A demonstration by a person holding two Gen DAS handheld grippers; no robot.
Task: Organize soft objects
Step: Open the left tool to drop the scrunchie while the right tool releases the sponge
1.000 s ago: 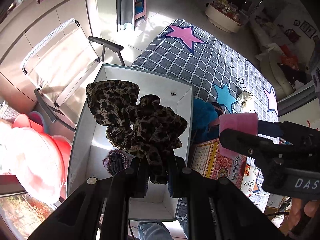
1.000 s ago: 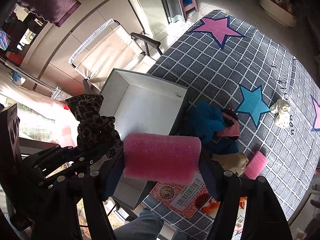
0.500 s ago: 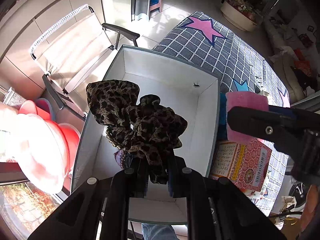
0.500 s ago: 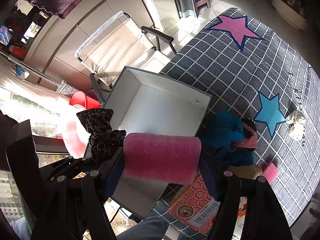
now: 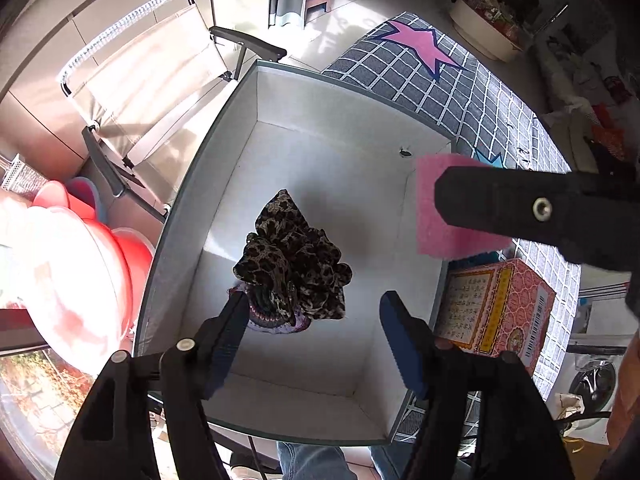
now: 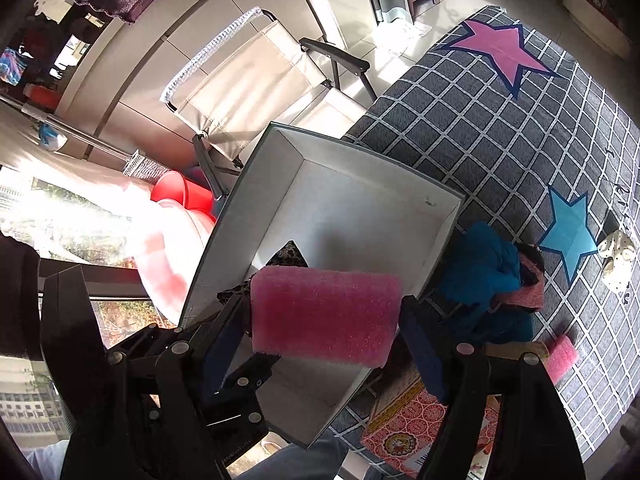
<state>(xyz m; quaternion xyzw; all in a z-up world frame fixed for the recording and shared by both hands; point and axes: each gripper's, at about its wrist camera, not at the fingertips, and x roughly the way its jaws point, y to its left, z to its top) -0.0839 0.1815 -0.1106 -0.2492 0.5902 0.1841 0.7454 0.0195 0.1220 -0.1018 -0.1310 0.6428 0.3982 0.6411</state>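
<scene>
On the checked rug, largest first: white box, open-topped, partly filled. Inside it, leopard scrunchie lying loose over a purplish knit piece; counted as stowed. Above the box, pink sponge between the right tongs, whose jaws have just been opening; whether pads still touch it, unclear; drop judged not finished. Left tongs just opened, spread wide, nothing between them. Outside the box, still to sort: blue cloth, pink knit strip, small pink sponge, spotted white toy. Patterned red carton beside the box. Roughly halfway, judging by the leftovers.
</scene>
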